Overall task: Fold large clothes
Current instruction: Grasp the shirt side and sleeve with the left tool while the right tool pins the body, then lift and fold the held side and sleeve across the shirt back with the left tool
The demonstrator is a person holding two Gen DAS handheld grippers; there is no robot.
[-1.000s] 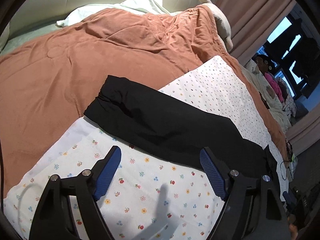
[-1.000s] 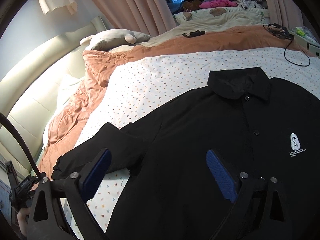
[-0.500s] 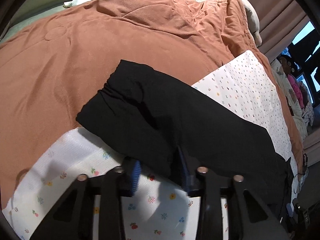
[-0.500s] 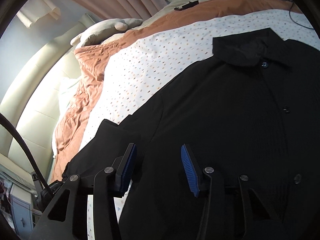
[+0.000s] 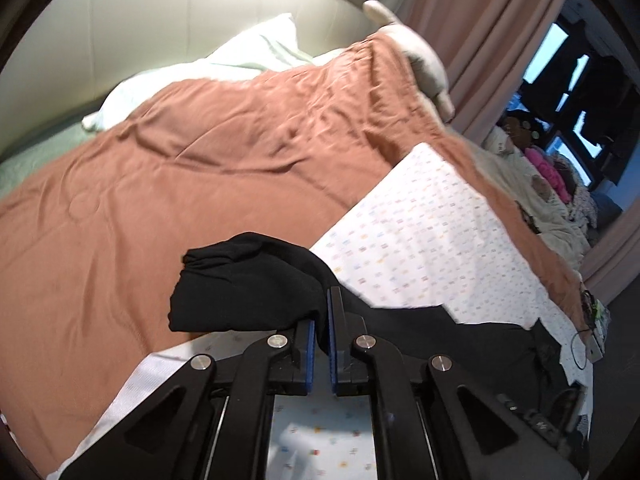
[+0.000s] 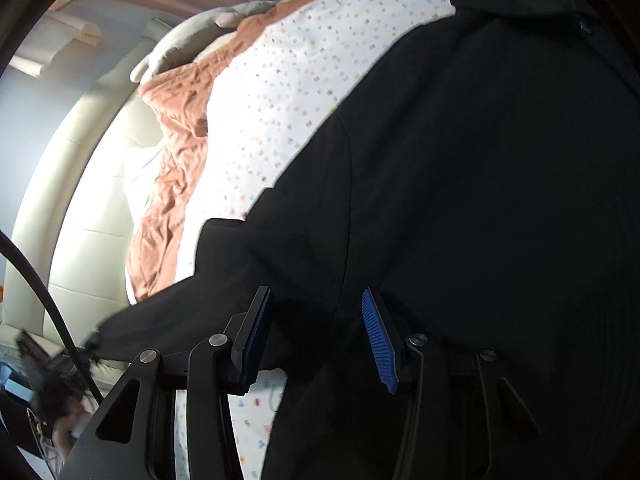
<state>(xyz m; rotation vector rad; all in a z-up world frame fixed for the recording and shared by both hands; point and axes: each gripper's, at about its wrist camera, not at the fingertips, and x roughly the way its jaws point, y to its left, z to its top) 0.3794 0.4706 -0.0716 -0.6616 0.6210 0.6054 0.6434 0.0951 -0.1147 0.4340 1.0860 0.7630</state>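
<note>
The bed (image 5: pixel 192 184) carries a rust-brown cover, with a flowered white sheet (image 5: pixel 424 220) spread over its near part. A pale headboard (image 6: pixel 76 208) bounds the bed on the left of the right wrist view.

The black shirt (image 6: pixel 480 184) lies flat on the sheet, collar toward the top right of the right wrist view, filling most of that picture. Its sleeve (image 5: pixel 248 284) extends off the sheet edge onto the brown cover; the cuff end is bunched and raised.

Left gripper (image 5: pixel 321 326): jaws closed on the sleeve. The blue pads press a pinch of black fabric between them, and the cuff end hangs out to the left of the jaws.

Right gripper (image 6: pixel 318 338): jaws partly open, astride the shirt near the armpit, where sleeve meets body. Black fabric fills the gap between the pads (image 6: pixel 376 340). Whether the pads press on it cannot be told; the fabric there is dark and without detail.
</note>
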